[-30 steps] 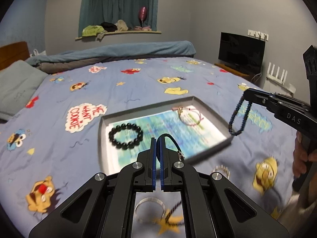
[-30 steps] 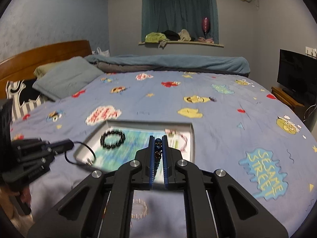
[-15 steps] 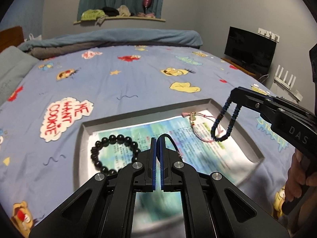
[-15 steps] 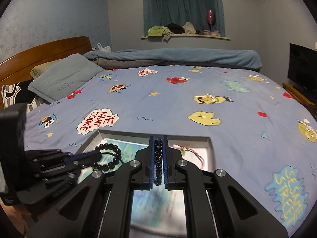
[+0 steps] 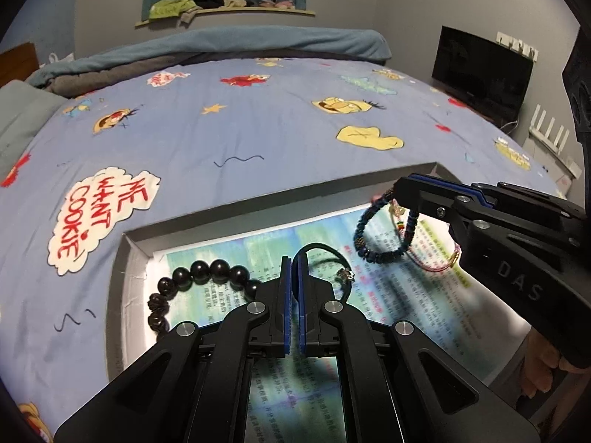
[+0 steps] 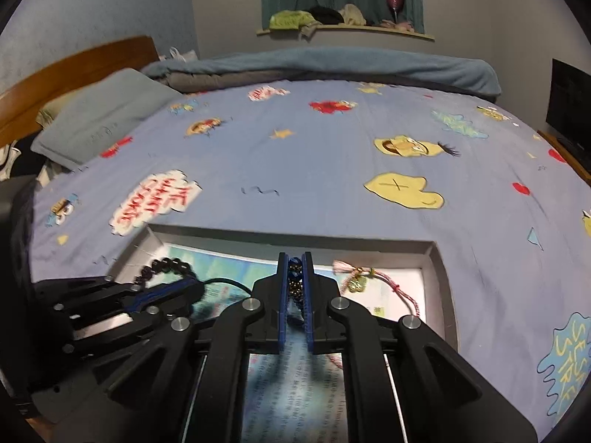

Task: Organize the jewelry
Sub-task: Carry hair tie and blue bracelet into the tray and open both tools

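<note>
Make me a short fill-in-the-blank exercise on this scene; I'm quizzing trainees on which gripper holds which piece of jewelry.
1. The left gripper is shut on a thin ____ cord bracelet.
2. The right gripper is shut on the dark blue beaded bracelet, which hangs over the shallow grey ____.
3. The black round-bead bracelet lies in the tray's ____ part in the left wrist view.

Missing words: black; tray; left
</note>
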{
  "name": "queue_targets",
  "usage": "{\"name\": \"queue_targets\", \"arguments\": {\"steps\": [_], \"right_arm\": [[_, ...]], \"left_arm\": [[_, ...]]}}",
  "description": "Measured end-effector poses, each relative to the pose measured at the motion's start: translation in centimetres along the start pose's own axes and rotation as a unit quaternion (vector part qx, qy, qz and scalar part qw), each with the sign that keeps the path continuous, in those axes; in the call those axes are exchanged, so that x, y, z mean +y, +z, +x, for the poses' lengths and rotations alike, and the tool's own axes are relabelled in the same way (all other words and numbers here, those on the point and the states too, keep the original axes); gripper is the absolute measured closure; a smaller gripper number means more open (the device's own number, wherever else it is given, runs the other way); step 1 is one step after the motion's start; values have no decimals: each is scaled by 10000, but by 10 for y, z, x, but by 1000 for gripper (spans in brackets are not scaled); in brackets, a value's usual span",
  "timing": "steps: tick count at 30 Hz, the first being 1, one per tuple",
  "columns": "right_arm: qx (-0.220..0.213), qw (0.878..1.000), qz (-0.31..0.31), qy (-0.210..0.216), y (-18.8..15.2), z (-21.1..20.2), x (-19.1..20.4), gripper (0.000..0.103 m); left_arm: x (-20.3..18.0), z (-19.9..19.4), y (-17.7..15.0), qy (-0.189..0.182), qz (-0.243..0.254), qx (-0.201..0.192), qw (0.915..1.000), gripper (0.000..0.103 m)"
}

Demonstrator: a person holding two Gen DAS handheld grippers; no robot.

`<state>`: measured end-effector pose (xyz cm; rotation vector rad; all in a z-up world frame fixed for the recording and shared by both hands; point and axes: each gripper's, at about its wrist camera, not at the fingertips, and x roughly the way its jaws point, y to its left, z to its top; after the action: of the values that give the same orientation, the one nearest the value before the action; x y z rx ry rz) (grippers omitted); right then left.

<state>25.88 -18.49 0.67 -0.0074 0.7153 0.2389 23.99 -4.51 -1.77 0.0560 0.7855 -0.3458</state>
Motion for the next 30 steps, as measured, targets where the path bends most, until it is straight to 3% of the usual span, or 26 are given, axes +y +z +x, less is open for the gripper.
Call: {"name": "queue_targets", "arguments": {"steps": [10,25,30], "right_arm": [[362,9991,237,16,-6,14,-11,96],[478,9976,464,198,-8,19,-19,96],[458,9973,524,218,-8,17,-20,94]], "left_arm": [[0,11,-2,201,34,255,9995,99],[6,13,-3,95,-146,348,9992,99],[8,10,-3,102,-218,305,9992,86]]}}
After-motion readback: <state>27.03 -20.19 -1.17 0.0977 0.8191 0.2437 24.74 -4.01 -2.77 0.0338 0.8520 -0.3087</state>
